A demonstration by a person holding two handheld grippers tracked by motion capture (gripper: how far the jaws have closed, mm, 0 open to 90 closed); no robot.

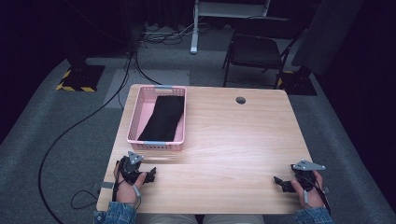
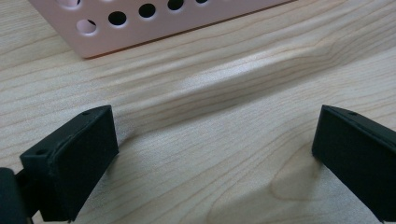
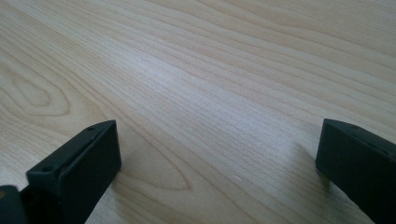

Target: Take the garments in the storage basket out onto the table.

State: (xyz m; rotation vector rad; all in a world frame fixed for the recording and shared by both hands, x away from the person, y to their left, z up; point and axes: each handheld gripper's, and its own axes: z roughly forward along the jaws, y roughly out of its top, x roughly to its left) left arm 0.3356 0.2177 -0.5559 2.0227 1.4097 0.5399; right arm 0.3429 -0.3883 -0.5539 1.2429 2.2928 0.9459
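Down at the lower left of the high view, the left gripper (image 1: 150, 176) rests low over the wooden table (image 1: 233, 140), held in a hand (image 1: 125, 186) that comes out of a denim sleeve (image 1: 114, 214) at the bottom edge. Its jaws stand wide apart with nothing between them; in the left gripper view the two black jaws rise from the lower corners with bare wood grain in the gap. Just above it in the high view, near but not touching, sits the pink basket (image 1: 134, 112), a long tray with holed walls in the left half of the table. The same basket (image 2: 140, 28) shows in the upper left of the left gripper view, its corner close ahead of the jaws. Inside the basket lies a folded black cloth (image 1: 163, 119), stretched lengthwise and slightly slanted, with bare pink floor showing along its left side.

At the lower right of the high view, the right gripper (image 1: 279, 182) sits near the table's front edge, well apart from the basket. It is released too: the right gripper view shows its jaws spread wide over plain wood, gripping nothing.

A small round hole (image 1: 240, 100) marks the table's far side.
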